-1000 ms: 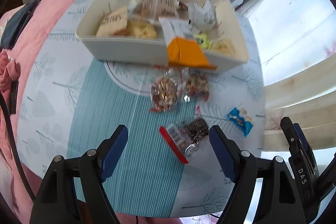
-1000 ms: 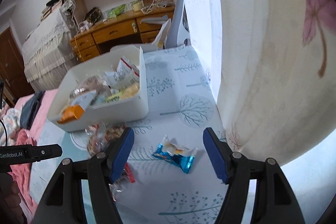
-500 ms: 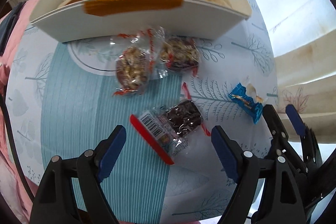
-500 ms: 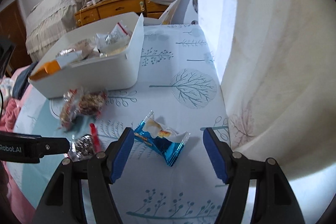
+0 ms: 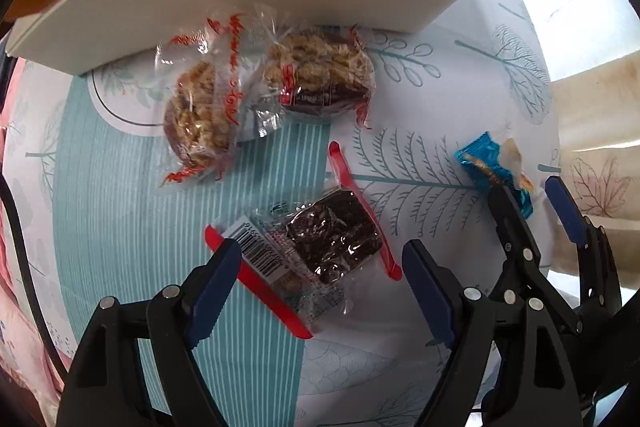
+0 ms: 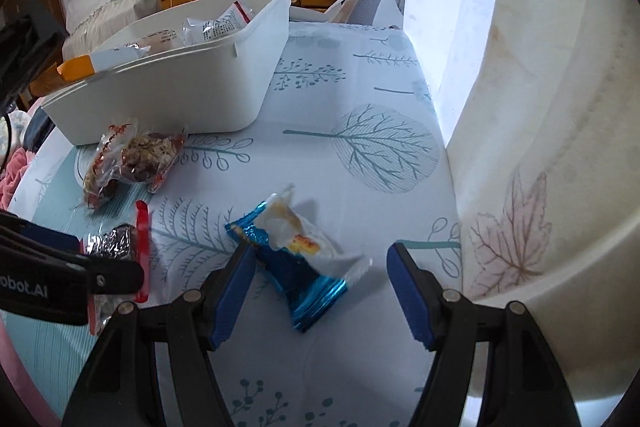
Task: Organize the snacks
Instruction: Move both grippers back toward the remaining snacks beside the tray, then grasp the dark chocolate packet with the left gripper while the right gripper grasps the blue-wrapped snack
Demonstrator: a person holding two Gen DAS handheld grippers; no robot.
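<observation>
Both spread: left hand-held gripper [image 5: 320, 281] straddles dark snack [image 5: 334, 241]; right hand-held gripper [image 6: 322, 285] (seemingly) straddles blue packet [image 6: 304, 279].

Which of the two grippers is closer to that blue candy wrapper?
Right. The right gripper has its open fingers around the blue wrapper; the left gripper sits off to its left, over the dark snack.
</observation>
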